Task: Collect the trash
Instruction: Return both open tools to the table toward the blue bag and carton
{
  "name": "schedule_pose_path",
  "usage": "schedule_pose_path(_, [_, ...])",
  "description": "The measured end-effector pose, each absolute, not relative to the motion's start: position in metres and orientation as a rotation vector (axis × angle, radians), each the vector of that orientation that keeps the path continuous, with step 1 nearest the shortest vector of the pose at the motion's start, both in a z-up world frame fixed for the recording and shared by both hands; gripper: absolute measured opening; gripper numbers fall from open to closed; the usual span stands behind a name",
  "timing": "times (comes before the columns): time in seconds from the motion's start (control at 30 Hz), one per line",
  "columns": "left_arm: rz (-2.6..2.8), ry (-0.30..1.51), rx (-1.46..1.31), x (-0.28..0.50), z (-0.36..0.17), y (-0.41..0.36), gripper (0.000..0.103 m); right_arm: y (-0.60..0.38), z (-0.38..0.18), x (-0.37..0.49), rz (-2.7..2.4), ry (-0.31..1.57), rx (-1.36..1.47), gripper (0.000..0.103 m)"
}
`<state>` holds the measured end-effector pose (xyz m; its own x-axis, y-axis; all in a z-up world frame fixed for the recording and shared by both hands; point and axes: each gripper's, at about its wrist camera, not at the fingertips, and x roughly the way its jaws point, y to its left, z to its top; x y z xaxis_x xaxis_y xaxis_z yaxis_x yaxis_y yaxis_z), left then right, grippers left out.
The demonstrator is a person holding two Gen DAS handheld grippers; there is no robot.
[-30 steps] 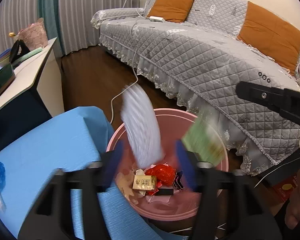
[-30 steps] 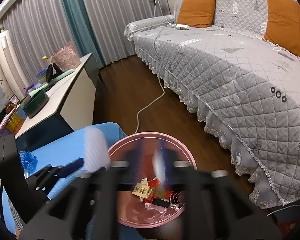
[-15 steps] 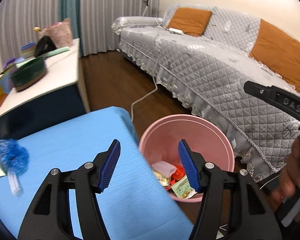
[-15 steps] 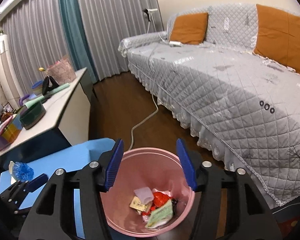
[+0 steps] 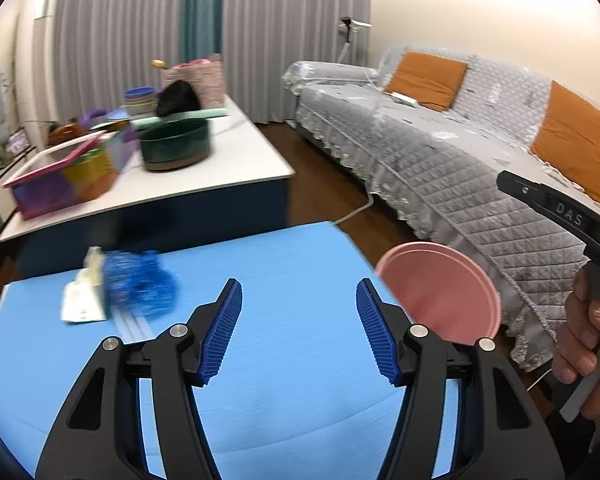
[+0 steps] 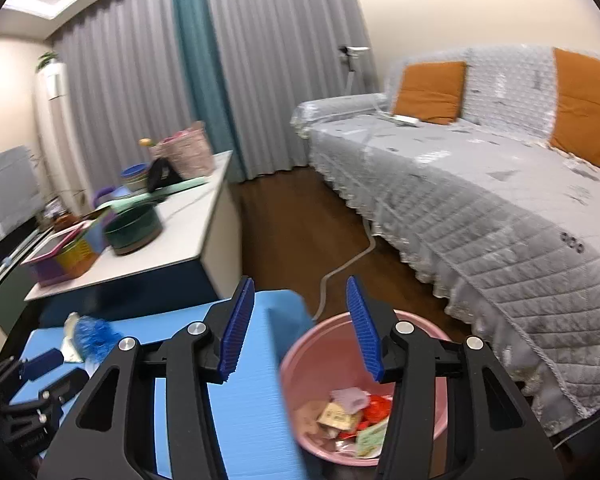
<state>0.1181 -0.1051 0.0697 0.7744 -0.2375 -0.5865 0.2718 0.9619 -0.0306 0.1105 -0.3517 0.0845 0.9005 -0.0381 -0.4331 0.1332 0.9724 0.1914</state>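
A crumpled blue plastic wrapper (image 5: 140, 284) and a pale paper packet (image 5: 83, 294) lie on the blue table (image 5: 284, 368), ahead and left of my left gripper (image 5: 299, 330), which is open and empty above the table. The pink bin (image 6: 328, 356) stands at the table's right edge and holds several wrappers (image 6: 352, 416). My right gripper (image 6: 300, 330) hangs over the bin's near rim with nothing between its fingers; its jaws are closing. The blue wrapper (image 6: 96, 336) also shows far left in the right wrist view, beyond the left gripper's body (image 6: 28, 396).
A grey quilted sofa (image 5: 460, 168) with orange cushions runs along the right. A white side table (image 5: 204, 168) behind carries a green pot (image 5: 176, 142), a colourful box and a basket. A white cable (image 6: 340, 268) crosses the wooden floor. A hand (image 5: 588, 340) holds the right gripper's handle.
Two pieces of trash fell from the grippers into the bin. Both grippers then rose and swung left; the left one went from over the bin to over the blue table.
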Motion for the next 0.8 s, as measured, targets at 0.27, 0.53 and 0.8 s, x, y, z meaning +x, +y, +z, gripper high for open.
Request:
schedule_pose_path(0.27, [-0.16, 0.623, 0.026, 0.133, 0.081, -0.016, 0.047, -0.299, 0.079, 0.116, 0.105, 0.466, 0.236, 0.021])
schedule_pose_path(0.53, [-0.003, 0.636, -0.055, 0.154, 0.047, 0.06, 0.037, -0.251, 0.056, 0.133, 0.242, 0.519, 0.242, 0.017])
schedule_pose_path(0.8, [0.035, 0.675, -0.048, 0.183, 0.008, 0.072, 0.036, -0.209, 0.025, 0.149, 0.332, 0.584, 0.226, 0.017])
